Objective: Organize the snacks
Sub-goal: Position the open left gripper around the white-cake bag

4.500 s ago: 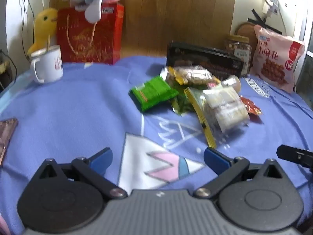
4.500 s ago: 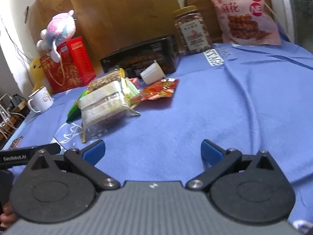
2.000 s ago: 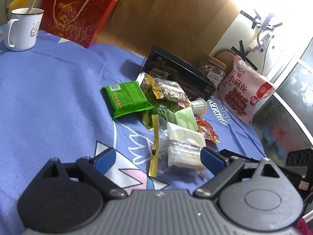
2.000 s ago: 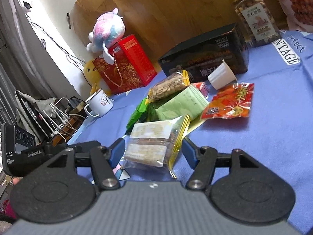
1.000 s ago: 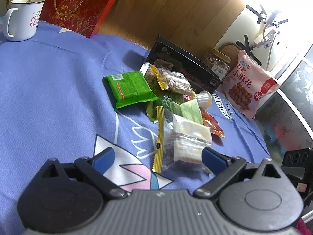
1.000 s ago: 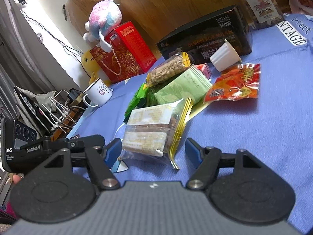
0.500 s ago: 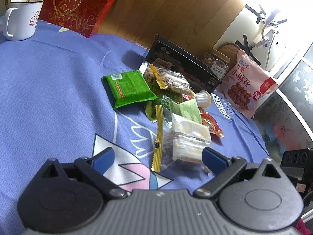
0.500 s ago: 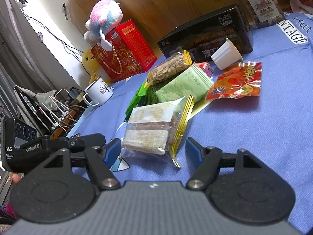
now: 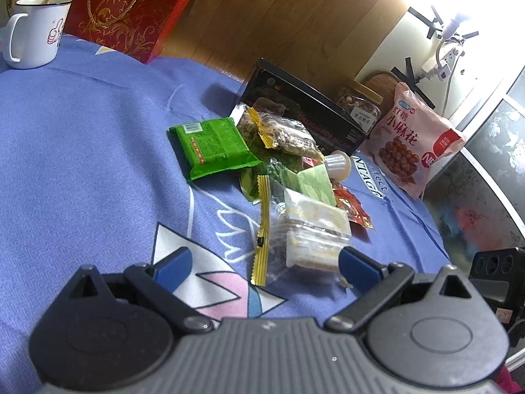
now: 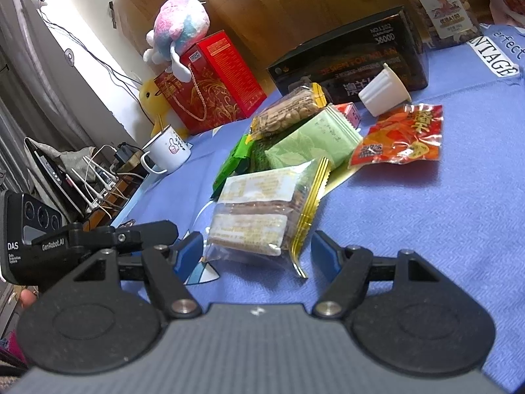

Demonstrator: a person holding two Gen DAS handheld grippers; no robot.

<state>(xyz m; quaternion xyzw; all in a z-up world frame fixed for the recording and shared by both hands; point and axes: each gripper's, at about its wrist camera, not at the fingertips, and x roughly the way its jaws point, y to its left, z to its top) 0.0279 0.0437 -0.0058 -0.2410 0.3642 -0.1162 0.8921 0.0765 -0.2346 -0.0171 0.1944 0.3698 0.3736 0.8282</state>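
A pile of snacks lies on the blue cloth. Nearest is a clear zip bag of wafer biscuits (image 9: 308, 236) with a yellow seal; it also shows in the right wrist view (image 10: 262, 211). Behind it lie a bright green packet (image 9: 211, 146), a pale green packet (image 10: 311, 139), a peanut bag (image 10: 288, 111), a red-orange packet (image 10: 402, 138) and a small white cup (image 10: 384, 90). My left gripper (image 9: 262, 262) is open, low over the cloth, its jaws either side of the bag's near end. My right gripper (image 10: 257, 251) is open, its jaws flanking the bag's other end without touching.
A black box (image 10: 351, 62), a nut jar (image 10: 439, 6) and a pink snack bag (image 9: 410, 138) stand at the back. A red gift box (image 9: 131, 10), a white mug (image 9: 36, 29) and a plush toy (image 10: 178, 29) stand at the left. Chargers and cables (image 10: 95, 177) lie beyond the table edge.
Both grippers came in from the bare cloth to the biscuit bag over several seconds. In the last second they barely moved; the right crept slightly closer and its jaws stay open.
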